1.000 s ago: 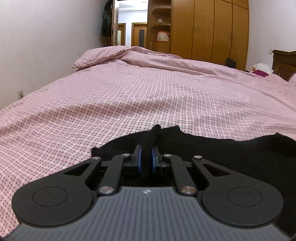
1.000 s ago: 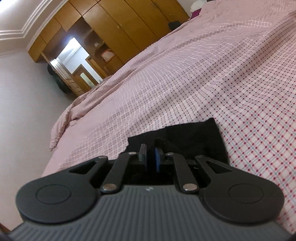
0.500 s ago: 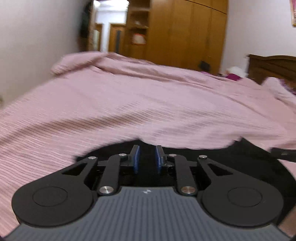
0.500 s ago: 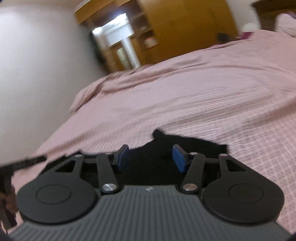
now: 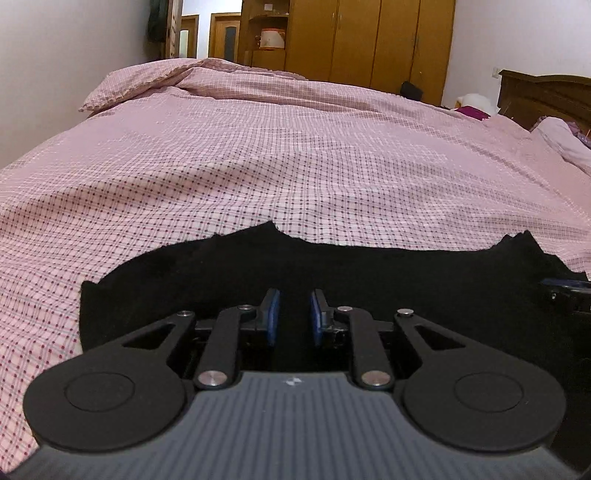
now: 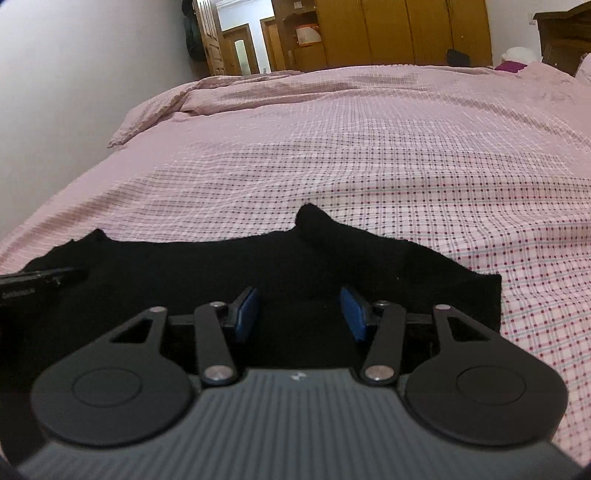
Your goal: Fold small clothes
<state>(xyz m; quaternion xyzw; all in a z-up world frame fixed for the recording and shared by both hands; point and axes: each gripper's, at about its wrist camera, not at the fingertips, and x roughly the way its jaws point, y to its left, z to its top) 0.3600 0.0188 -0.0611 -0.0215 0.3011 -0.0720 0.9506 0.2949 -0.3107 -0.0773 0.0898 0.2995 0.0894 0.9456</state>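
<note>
Far end of rm: wooden wardrobe (image 5: 369, 40) along the back wall, open doorway (image 5: 190, 35) at far left w/ a dark coat hung beside it. Dark headboard (image 5: 546, 96) at far right, white pillow (image 5: 565, 142) just below it. Pink checked bedspread (image 5: 258, 155) fills most of both views, bunched into a ridge at the far left corner. Nothing lies between the grippers and the cloth.

Black garment (image 5: 406, 280) lies flat on the bedspread at the near edge, spread left to right under both tools. Its far hem is uneven, w/ a small peak left of centre and another at the right end. In the right wrist view the same black garment (image 6: 369, 266) shows a raised fold poking up at its far edge, right corner squared off on the checks.

Left gripper (image 5: 293, 317) sits low over the cloth, pointing toward the far wall, level; blue pads a little apart, nothing pinched between them. Right gripper (image 6: 301, 314) also low and level over the garment, pads spread wider, holding nothing. Each tool's tip shows at the other's view edge, so they sit side by side, near each other.
</note>
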